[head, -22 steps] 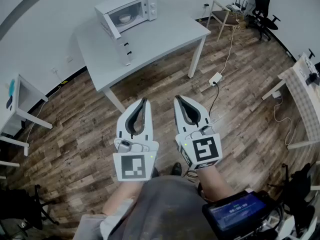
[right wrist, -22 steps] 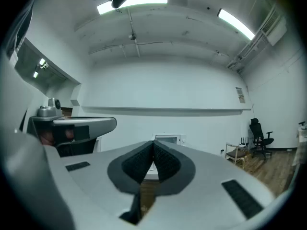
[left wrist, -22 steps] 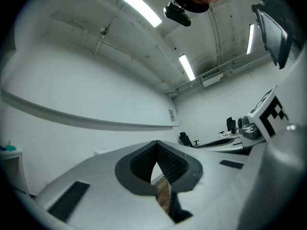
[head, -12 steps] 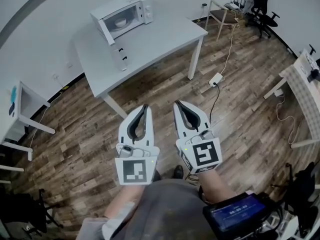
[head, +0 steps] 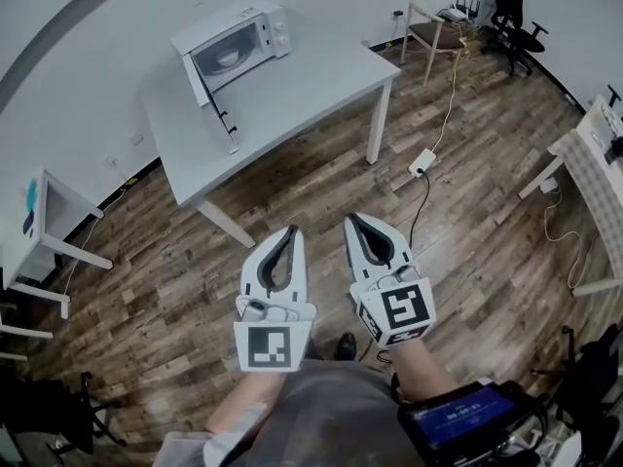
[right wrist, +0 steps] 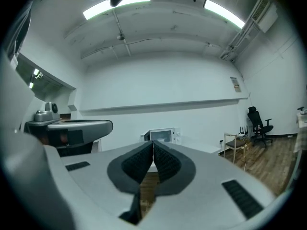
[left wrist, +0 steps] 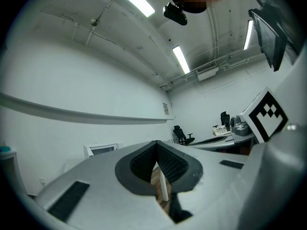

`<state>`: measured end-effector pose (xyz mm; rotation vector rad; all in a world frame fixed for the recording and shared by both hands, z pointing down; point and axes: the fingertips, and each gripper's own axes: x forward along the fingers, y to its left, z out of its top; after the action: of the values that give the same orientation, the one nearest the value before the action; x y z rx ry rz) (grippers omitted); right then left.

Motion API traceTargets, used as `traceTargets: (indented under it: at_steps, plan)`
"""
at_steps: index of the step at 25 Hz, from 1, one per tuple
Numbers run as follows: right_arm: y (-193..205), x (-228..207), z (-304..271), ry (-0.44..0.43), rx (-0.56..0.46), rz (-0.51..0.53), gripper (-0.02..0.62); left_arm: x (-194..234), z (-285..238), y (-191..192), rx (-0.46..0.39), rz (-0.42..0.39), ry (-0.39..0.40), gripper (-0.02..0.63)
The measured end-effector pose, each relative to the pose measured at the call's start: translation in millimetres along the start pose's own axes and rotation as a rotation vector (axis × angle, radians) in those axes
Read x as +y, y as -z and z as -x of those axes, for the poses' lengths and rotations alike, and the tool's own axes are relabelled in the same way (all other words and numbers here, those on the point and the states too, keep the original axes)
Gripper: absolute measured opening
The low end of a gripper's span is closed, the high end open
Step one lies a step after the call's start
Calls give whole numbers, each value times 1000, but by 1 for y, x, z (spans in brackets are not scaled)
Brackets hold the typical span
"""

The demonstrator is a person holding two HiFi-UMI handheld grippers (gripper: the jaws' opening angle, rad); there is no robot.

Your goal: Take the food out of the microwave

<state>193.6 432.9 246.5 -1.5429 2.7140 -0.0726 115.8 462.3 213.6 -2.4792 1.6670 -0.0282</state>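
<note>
The left claw (head: pixel 292 231) and the right claw (head: pixel 352 220) are both staying pinched shut, gripping nothing and pointing level above the wooden floor (head: pixel 165 261). Well ahead of them, the counter (head: pixel 311 76) is carrying the microwave (head: pixel 255 19). Its door (head: pixel 216 115) is hanging open, and the food bowl (head: pixel 229 57) is sitting inside. The gap is hardly shrinking since a moment ago, so the reach is likely still waiting to begin.

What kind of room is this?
Probably an office or lab room: a white table carrying a microwave, a black office chair, and a power strip cabled across wood-look flooring.
</note>
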Motion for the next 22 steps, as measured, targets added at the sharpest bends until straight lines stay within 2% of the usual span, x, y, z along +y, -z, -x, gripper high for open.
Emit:
traceTargets:
  at_steps: [9, 17, 22]
  plan:
    - [18, -24, -46, -28, 33, -9, 8, 25, -45, 26, 24, 29, -19, 6]
    - [6, -58, -136, -11, 33, 1, 8, 75, -132, 27, -31, 47, 9, 6]
    - [1, -70, -191, 9, 39, 12, 8, 114, -176, 39, -17, 86, 21, 6]
